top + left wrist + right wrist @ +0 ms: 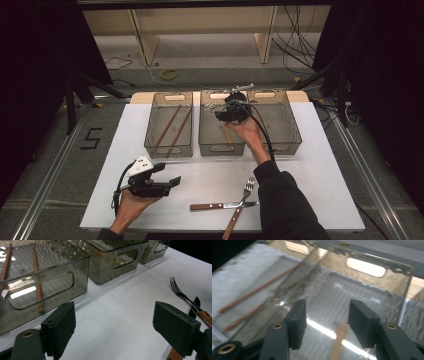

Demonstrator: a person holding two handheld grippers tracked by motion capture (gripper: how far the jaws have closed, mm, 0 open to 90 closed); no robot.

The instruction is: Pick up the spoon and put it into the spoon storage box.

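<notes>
Three smoky clear bins stand in a row at the back of the white table (300,165). The left bin (150,134) holds two brown chopsticks (172,127). Over the middle bin (207,134) my right gripper (227,110) hangs open, and a pale wooden handle (339,342) lies on the bin floor beneath its jaws (328,315). The left gripper (169,176) is open and empty at the front left, low over the table. Its own view (115,322) looks at the left bin (80,285), the chopsticks (37,287) and a fork (180,291).
A wood-handled fork (242,200) and knife (225,205) lie crossed near the front edge, right of the left gripper. The right bin (295,130) sits beside the right hand. The person's dark sleeve (285,205) covers the front right.
</notes>
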